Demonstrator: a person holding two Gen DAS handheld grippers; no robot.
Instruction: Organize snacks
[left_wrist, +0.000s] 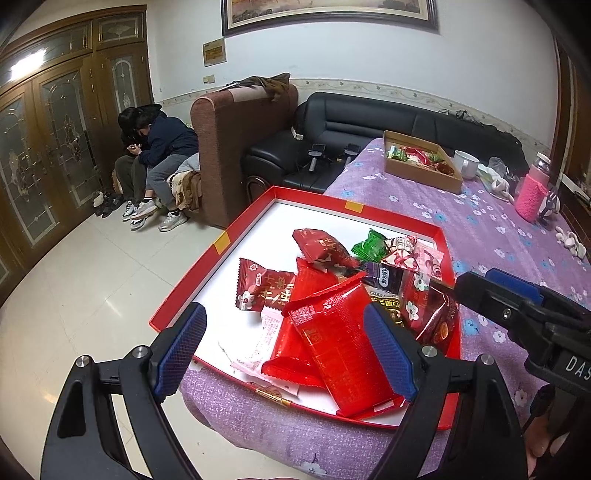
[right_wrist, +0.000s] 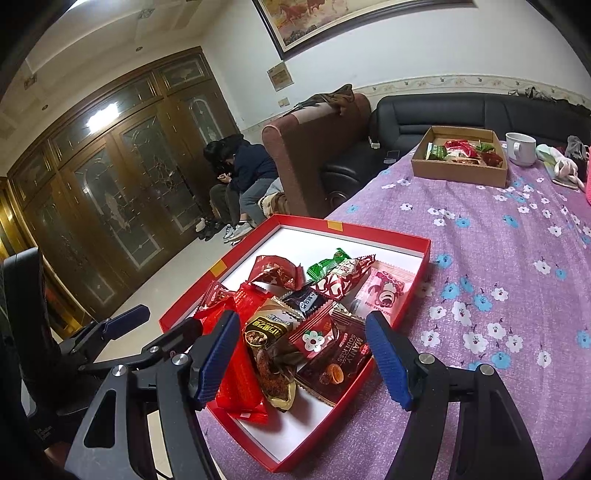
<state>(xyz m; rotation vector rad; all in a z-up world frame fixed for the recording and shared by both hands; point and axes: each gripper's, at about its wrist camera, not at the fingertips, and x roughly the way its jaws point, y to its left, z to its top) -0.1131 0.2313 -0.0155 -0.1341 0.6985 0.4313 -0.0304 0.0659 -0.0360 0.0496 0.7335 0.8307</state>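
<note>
A red tray (left_wrist: 192, 277) (right_wrist: 369, 230) with a white floor sits at the near corner of the purple flowered tablecloth. It holds a pile of several wrapped snacks, among them a large red packet (left_wrist: 343, 350) (right_wrist: 240, 369), a green one (left_wrist: 369, 247) (right_wrist: 327, 264), a pink one (right_wrist: 384, 291) and a brown chocolate packet (right_wrist: 332, 362). My left gripper (left_wrist: 288, 347) hovers open over the red packets, gripping nothing. My right gripper (right_wrist: 303, 358) hangs open above the brown packets, also gripping nothing. Each gripper shows at the edge of the other's view.
A cardboard box (left_wrist: 421, 175) (right_wrist: 458, 173) with more snacks stands at the table's far side, and a white mug (left_wrist: 465, 162) (right_wrist: 521, 147) is beside it. A pink-sleeved bottle (left_wrist: 532, 195) is at the right. Beyond the table's left edge are floor, sofas and seated people.
</note>
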